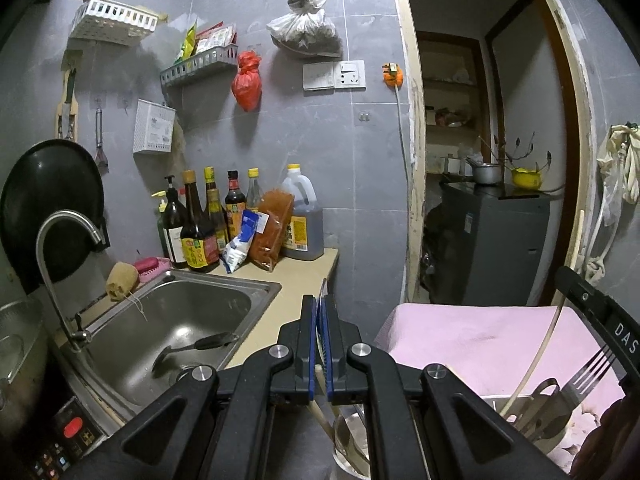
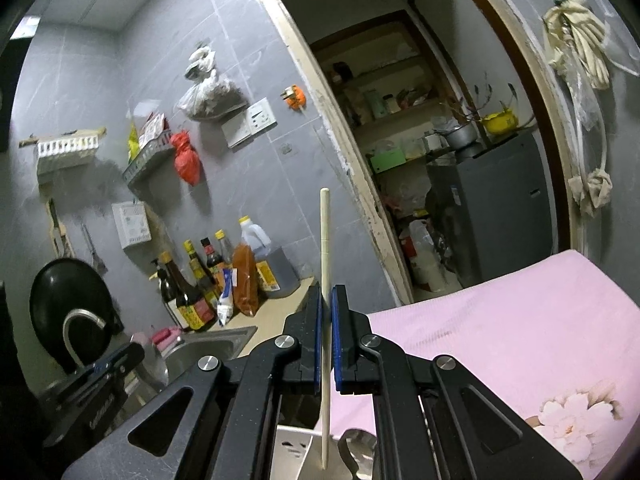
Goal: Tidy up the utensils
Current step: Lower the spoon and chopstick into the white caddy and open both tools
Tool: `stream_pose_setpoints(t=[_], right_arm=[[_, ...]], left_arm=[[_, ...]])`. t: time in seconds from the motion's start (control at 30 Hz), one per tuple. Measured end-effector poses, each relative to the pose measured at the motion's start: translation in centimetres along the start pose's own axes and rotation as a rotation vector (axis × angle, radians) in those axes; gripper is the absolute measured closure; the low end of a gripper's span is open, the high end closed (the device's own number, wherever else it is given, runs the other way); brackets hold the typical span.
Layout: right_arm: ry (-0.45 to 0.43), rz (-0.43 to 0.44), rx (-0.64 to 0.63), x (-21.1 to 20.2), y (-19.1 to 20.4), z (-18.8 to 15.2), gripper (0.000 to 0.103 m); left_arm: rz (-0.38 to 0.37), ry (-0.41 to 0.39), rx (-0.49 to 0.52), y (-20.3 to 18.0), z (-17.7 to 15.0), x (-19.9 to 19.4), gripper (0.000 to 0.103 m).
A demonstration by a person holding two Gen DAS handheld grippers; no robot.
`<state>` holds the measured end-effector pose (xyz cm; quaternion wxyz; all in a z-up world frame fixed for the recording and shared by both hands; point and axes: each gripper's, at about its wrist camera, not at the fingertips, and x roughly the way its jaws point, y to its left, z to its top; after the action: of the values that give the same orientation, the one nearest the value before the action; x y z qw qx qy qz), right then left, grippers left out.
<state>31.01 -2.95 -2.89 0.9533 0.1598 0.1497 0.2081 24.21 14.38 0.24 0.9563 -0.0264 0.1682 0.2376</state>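
My left gripper (image 1: 321, 312) is shut on a thin metal utensil handle (image 1: 322, 292) that pokes up between its blue pads; a metal cup (image 1: 352, 444) with a wooden stick and spoons sits below it. My right gripper (image 2: 327, 304) is shut on a pale chopstick (image 2: 325, 240), held upright over a white holder (image 2: 296, 452) and a metal spoon (image 2: 356, 448). In the left wrist view the right gripper (image 1: 600, 320) is at the right, above a metal container (image 1: 536, 412) holding a fork (image 1: 592, 372) and a spatula.
A steel sink (image 1: 180, 332) with a black ladle (image 1: 192, 350) and a faucet (image 1: 64, 232) is at the left. Sauce bottles (image 1: 208, 224) line the counter's back. A pink cloth (image 2: 500, 340) covers the surface at the right. An induction cooker panel (image 1: 68, 436) is lower left.
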Motion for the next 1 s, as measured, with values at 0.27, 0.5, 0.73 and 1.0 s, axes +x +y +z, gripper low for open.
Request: stream_pose_setpoints(t=[0.27,0.5,0.73,1.0], right_arm=[[0.072,-0.003,-0.088,-1.4,0.5,0.2,0.086],[0.063,-0.028,-0.110,-3.6,0.3,1.3,0.065],[0.054,-0.061,-0.132,-6.7,0.3,2.6,0.036],[0.036,-0.119,-0.162,-10.9,0.4,4.1,0.005]], left_arm=[[-0.126,0.086,-0.050,0.8,0.0,0.1,0.086],[-0.187,0.100,-0.090,1.8,-0.1,-1.0,0.064],[-0.228,0.090,-0.125,2.2,0.1,-2.7,0.041],[-0.309,0.083,-0.118,2.3,0.4,-5.3,0.017]])
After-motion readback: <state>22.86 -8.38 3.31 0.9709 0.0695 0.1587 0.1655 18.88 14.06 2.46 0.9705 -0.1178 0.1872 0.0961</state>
